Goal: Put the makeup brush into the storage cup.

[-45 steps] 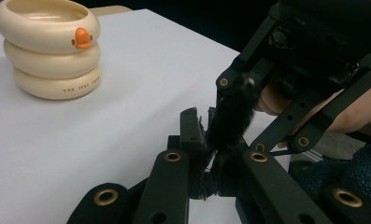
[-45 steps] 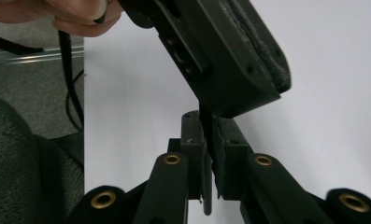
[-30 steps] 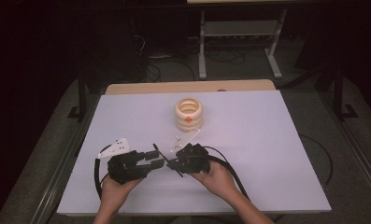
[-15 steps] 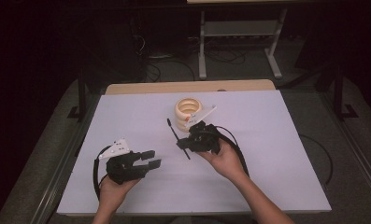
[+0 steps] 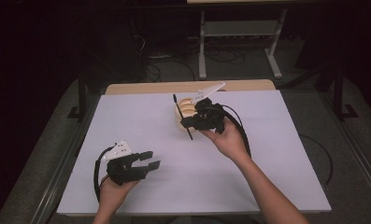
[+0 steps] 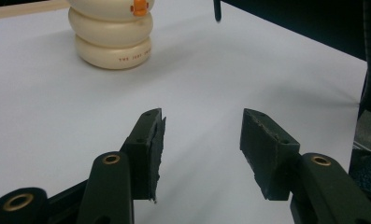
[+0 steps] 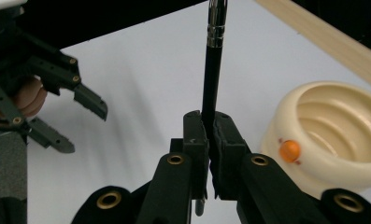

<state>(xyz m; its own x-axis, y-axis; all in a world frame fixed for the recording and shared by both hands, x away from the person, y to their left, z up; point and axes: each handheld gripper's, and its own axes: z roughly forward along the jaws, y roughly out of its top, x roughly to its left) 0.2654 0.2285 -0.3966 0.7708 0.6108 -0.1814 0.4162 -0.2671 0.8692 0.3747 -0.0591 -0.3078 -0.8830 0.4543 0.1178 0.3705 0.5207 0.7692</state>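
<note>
A thin black pen is clamped between the jaws of the right gripper, just beside the cream holder, at about 12 o'clock on the table. The pen is judged light, stiff and smooth, so it is best held near its middle, as here. The left gripper is held at 7 o'clock, its jaws apart and holding nothing.

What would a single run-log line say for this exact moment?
right hand-held gripper: shut on black pen | beside cream ribbed holder | left hand-held gripper: open, apart, above white table
</note>
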